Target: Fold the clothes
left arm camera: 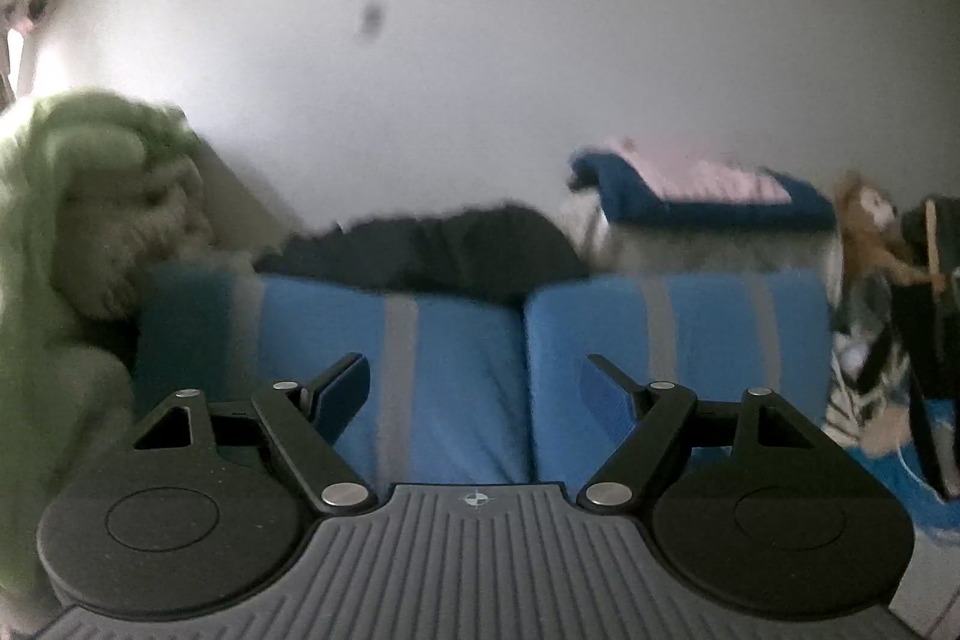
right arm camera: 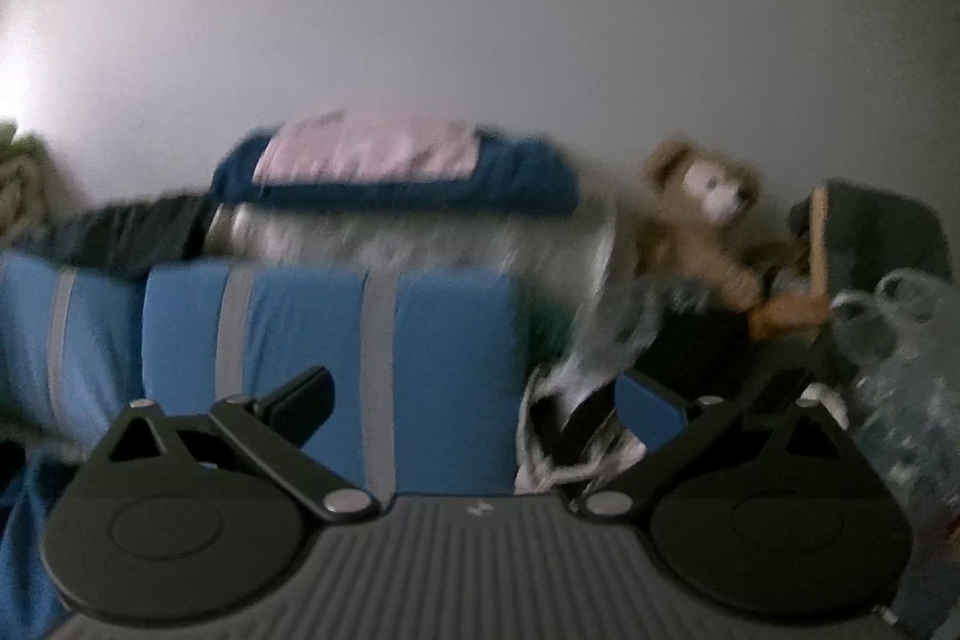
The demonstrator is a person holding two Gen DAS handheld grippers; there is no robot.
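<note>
Both views blurred, camera likely in motion. Left tongs [left arm camera: 477,388] spread wide, nothing between the fingers; right tongs [right arm camera: 474,400] also spread wide and empty. Both point across a bed at two blue pillows with grey stripes [left arm camera: 672,340] standing side by side against a white wall [left arm camera: 480,10]. Clothes lie behind and around the pillows: a dark garment [left arm camera: 432,250] sprawled loose along the top of the pillows, not folded as far as I can tell; a navy garment [right arm camera: 528,184] with a pink garment [right arm camera: 372,154] on top, both lying flat and stack-like on something pale and fluffy, so these two may already be folded, blur leaves it unsure. Black-and-white patterned cloth [right arm camera: 576,400] crumpled just in front of the right tongs, beside the right-hand pillow. Green fleece blanket [left arm camera: 66,220] bunched at far left, teddy bear [right arm camera: 702,208] at right near a clear plastic bag [right arm camera: 906,340]. Scene fits either a pile partly worked through or one with loose pieces waiting; can't settle which. Handling judgement: all of it soft, light, limp fabric, will sag and drape from any pinch, no fragility, little slip against rubbery pads; thin cloth may bunch. Best hold looks like an edge, corner, hem or shoulder seam, one per tongs, so the piece hangs flat. No brand, label or readable writing anywhere; only a small crosshair mark on the left gripper body.
</note>
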